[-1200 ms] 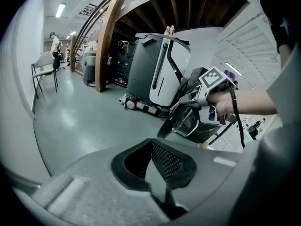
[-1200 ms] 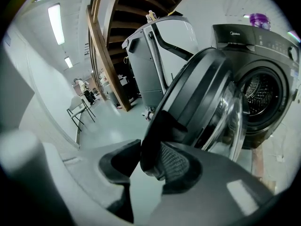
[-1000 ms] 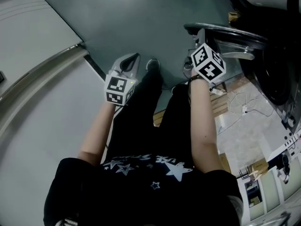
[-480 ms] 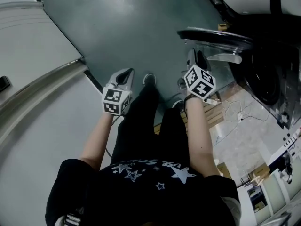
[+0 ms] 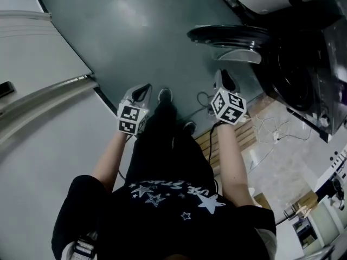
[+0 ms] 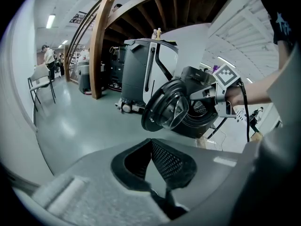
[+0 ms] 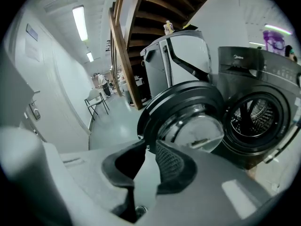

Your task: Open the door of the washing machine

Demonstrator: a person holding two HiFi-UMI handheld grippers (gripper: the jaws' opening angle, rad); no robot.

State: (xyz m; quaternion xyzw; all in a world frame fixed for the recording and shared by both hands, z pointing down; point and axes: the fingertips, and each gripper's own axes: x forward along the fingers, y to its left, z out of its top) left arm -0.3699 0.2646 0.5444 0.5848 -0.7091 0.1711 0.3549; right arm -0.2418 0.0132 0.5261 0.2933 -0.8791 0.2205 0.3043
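Black star-print T-shirt (image 5: 162, 221), black trousers (image 5: 168, 150)

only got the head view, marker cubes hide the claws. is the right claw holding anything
observer: no. The right claw is empty. Its jaws have just been closing and stand slightly apart, with nothing between them.
operator: can you see into the machine
observer: yes. The round black door with the clear glass bowl stands swung wide, and the perforated steel drum shows through the opening.
operator: and the left claw
observer: the left claw has its tips together and grips nothing.
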